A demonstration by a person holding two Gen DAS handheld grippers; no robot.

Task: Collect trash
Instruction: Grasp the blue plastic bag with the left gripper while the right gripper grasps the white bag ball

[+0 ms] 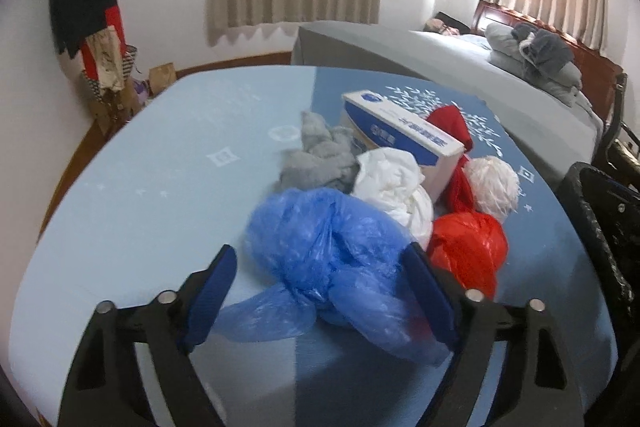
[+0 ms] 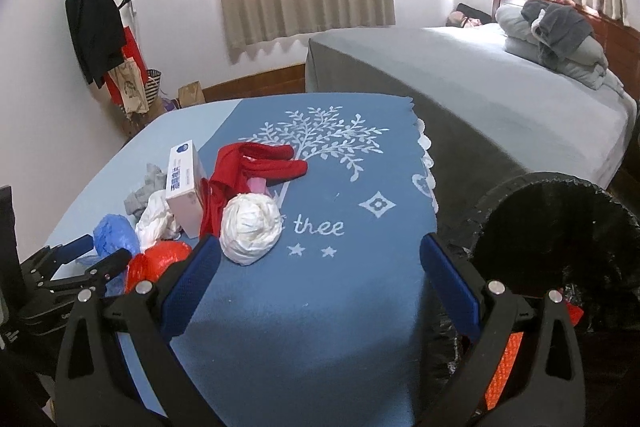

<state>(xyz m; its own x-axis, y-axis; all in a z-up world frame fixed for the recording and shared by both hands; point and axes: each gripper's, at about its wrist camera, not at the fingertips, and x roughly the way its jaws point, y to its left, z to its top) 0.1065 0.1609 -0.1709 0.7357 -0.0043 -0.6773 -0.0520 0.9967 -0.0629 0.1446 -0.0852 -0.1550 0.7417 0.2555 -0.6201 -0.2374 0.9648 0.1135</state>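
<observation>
Left wrist view: the left gripper (image 1: 320,281) stands with its blue-padded jaws spread wide, straddling a knotted blue plastic bag (image 1: 326,247) that lies on the light-blue tablecloth (image 1: 152,195); neither pad looks pressed against it. Just behind sit a crumpled white bag (image 1: 394,191), a red plastic bag (image 1: 466,247) and a balled white bag (image 1: 492,187), with a grey cloth (image 1: 320,155), a blue-and-white box (image 1: 404,139) and a red garment (image 1: 450,125) packed close together. Over to the right wrist view: the right gripper (image 2: 320,285) hangs open and empty over the darker blue cloth, the balled white bag (image 2: 250,229) just off its left finger. The black-lined trash bin (image 2: 560,243) stands at the table's right edge, beside the right finger. The left gripper (image 2: 94,255) shows at far left around the blue bag (image 2: 116,233). A grey bed (image 2: 500,83) lies beyond.
</observation>
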